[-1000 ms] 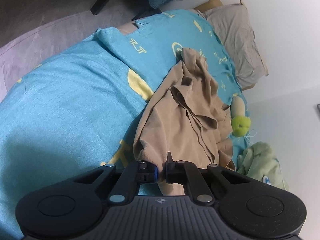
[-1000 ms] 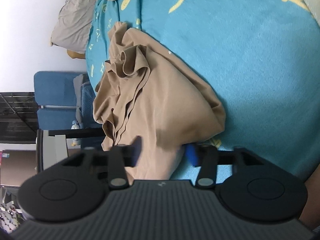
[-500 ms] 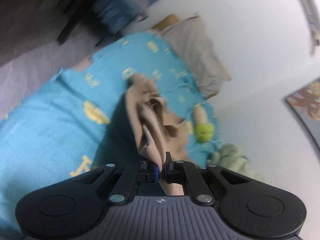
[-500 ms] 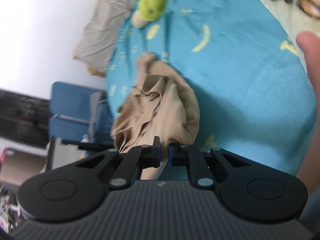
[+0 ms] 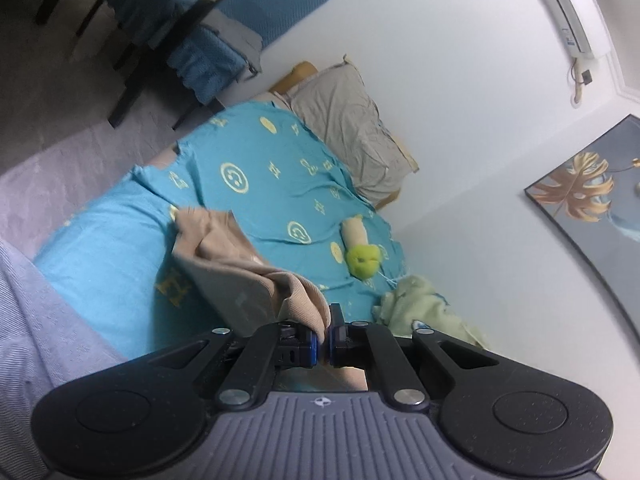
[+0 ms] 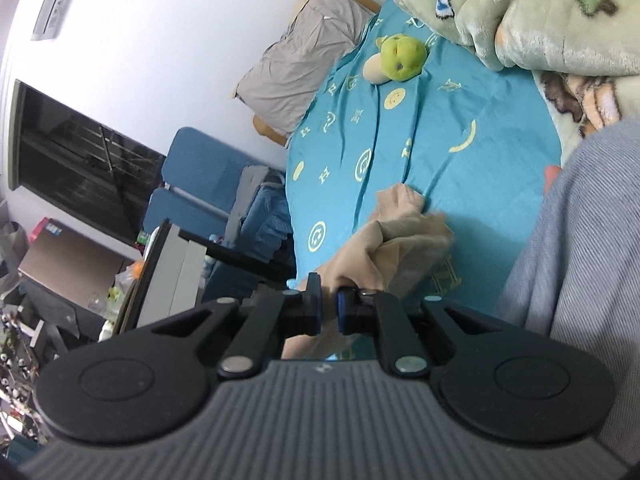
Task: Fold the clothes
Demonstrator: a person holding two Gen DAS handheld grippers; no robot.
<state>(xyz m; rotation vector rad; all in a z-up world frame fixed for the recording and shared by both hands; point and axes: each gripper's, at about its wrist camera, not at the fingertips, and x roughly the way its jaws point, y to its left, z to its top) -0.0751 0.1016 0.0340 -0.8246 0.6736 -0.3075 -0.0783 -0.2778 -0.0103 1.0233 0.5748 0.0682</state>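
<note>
Lifting a tan garment by two edges

Both the left gripper (image 5: 324,336) and the right gripper (image 6: 329,308) pinch the tan garment (image 5: 236,276), which hangs above the blue bedsheet (image 5: 272,184). Thin, limp cloth; it likely sags and bunches, so hold corners or hems.

garment (image 5: 224,268): tan | bedsheet (image 5: 280,184): turquoise, yellow smileys | pillow (image 5: 344,120): grey | plush toy (image 5: 362,260): green
</note>
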